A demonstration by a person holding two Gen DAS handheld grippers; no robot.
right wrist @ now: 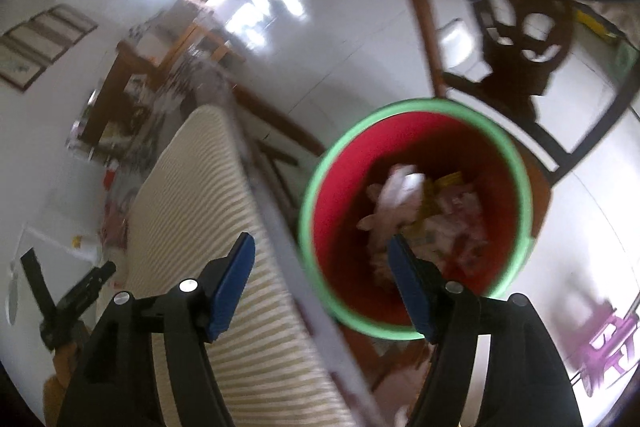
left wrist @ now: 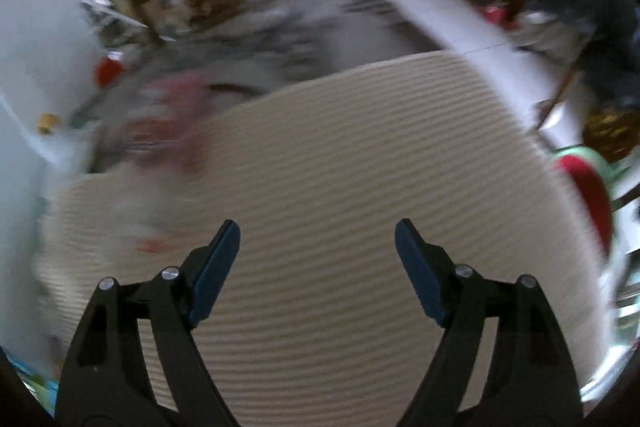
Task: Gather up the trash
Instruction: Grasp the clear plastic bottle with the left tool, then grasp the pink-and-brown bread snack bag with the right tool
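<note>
So both views are pretty smeared, but here's what shows. The left claw (left wrist: 318,247) is spread wide with nothing between its blue pads (left wrist: 218,269), hanging over a cream ribbed mat (left wrist: 360,167) that covers most of the worktop. At the far left edge of that mat there's a blurry pinkish-red heap of clutter (left wrist: 168,123), too smeared to say what it really is. Off to the right edge of the left wrist view you can just catch the red bin with the green rim (left wrist: 588,187), sitting beside and below the worktop. The right claw (right wrist: 322,259) is also spread apart and empty, and it sits right above the gap between the mat's edge (right wrist: 208,211) and the bin (right wrist: 332,227). One of its pads (right wrist: 408,283) overlaps the bin's mouth in the picture, the other sits over the mat. Inside the bin is the trash (right wrist: 400,203): crumpled white and pinkish paper or wrappers plus something yellow (right wrist: 446,183), all lying at the bottom. The bin stands on a glossy white tiled floor (right wrist: 340,47), with a dark wooden chair (right wrist: 520,67) just behind it. In the lower left of the right wrist view the other black claw (right wrist: 76,295) pokes in over the far side of the mat. There's a purple thing (right wrist: 608,347) on the floor at the right edge, can't tell what it is.
</note>
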